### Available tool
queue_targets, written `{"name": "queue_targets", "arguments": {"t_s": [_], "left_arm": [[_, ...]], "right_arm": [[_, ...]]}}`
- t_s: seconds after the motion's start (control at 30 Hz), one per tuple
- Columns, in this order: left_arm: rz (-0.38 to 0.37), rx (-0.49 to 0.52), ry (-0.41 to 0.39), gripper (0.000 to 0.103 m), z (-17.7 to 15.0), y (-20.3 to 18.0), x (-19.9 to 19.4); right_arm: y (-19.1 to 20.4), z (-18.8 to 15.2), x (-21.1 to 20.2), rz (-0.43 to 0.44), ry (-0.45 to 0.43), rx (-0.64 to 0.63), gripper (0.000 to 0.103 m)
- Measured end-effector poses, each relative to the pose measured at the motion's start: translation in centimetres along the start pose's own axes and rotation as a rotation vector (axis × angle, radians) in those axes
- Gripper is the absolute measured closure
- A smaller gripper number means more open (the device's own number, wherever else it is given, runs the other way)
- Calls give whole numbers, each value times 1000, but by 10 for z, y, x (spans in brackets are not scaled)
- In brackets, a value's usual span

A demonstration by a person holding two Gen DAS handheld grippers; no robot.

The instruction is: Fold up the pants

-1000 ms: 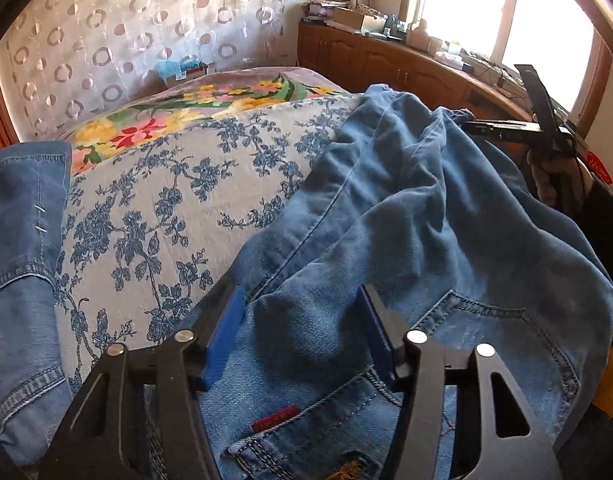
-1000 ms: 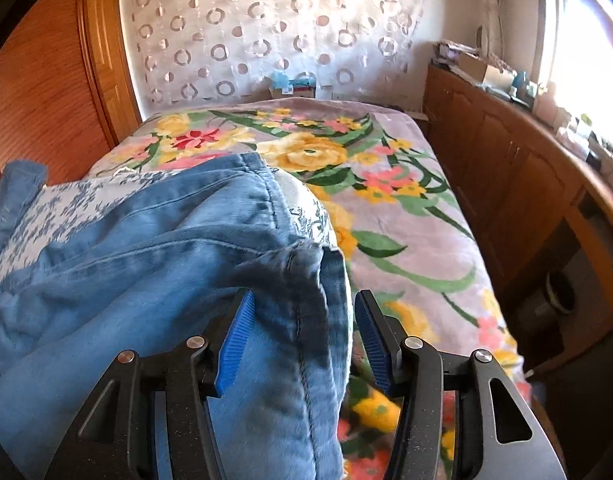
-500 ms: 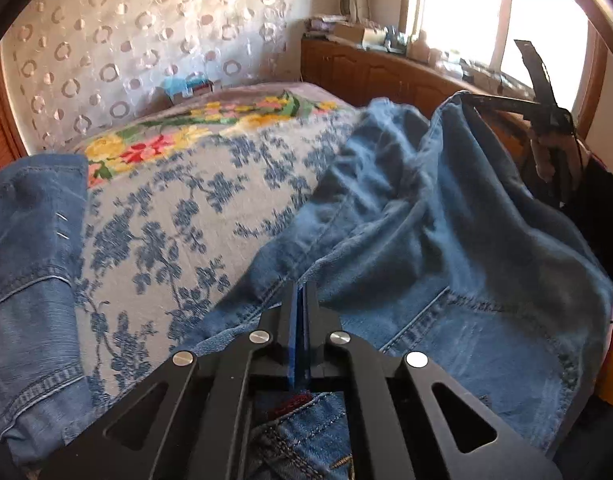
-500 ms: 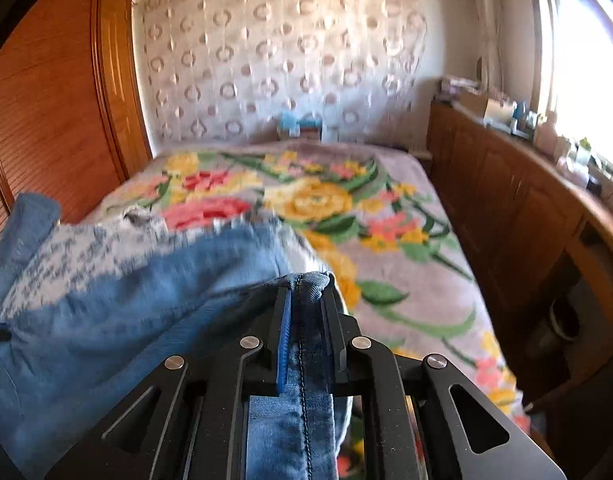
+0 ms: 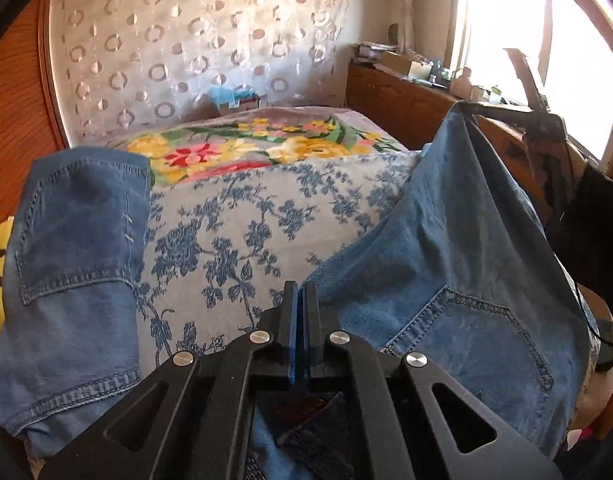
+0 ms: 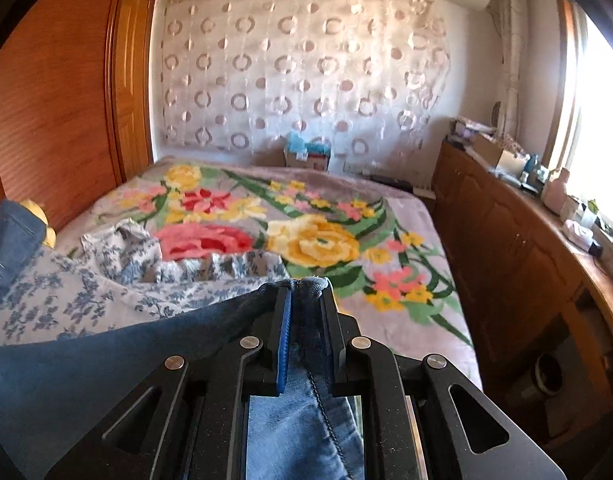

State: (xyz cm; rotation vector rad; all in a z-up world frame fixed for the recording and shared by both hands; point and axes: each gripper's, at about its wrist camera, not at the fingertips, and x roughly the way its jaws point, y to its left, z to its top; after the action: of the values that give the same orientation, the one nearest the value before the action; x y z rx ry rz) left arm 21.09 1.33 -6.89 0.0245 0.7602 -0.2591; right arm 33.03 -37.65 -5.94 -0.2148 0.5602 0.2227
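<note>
Two black two-finger grippers with blue pads have just clamped onto the same pair of faded blue denim pants point(image 5: 458, 264), one at each end of the waist edge, so the cloth hangs spread between them. Nearest in the left wrist view, the left gripper point(image 5: 299, 300) shows its jaws pressed together with only a thin layer of waistband pinched low between the pads. Beyond it the pants rise to the far right, where the right gripper point(image 5: 472, 109) holds a corner high — a lift that likely lets the legs fall straight for folding. In the right wrist view, the right gripper has its jaws nearly together on a thick seamed hem that keeps them slightly apart. Left of the pants lies a white bedspread printed with blue flowers point(image 5: 242, 232), a second folded blue denim garment point(image 5: 74, 248) on its far left side. Farther behind the pants spreads a grey blanket with yellow and red roses point(image 6: 306, 236) — a roomy landing place, I judge.
</note>
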Motion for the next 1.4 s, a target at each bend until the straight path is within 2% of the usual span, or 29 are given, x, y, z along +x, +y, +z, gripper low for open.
{"name": "queue_targets", "arguments": {"t_s": [0.1,0.17,0.2,0.27,0.43,0.5,0.57,0.7,0.93,1.2,1.4], "left_arm": [[4,11,3,100,-1,-3,1],[3,21,8,100,0,-6,0],[5,22,9,100,0,-7,-1],[5,22,16,96,0,-8,-1],[-5,15,9,68,0,-11,-8],[-18,17,4,40,-1,-15,-13],[-34,13,-5,22,-1,-18,-16],[-44,21,-11,22,-4,-30,-23],[-46,59,-37,22,-8,-49,-34],[-38,62,-29,22,-14,-60,-39],[-33,65,-21,22,-20,-64,-42]], "right_arm": [[-3,-7,12,29,60,19,81],[-8,-13,13,59,91,38,61],[-12,-19,10,54,93,47,58],[-21,-28,1,54,94,55,56],[-39,-58,-36,45,100,78,56],[-45,-69,-48,33,109,91,56],[-46,-77,-61,27,115,116,56],[-59,-107,-78,17,146,169,56],[-68,-131,-99,31,169,256,56],[-71,-133,-93,92,189,348,56],[-77,-131,-92,105,226,397,56]]}}
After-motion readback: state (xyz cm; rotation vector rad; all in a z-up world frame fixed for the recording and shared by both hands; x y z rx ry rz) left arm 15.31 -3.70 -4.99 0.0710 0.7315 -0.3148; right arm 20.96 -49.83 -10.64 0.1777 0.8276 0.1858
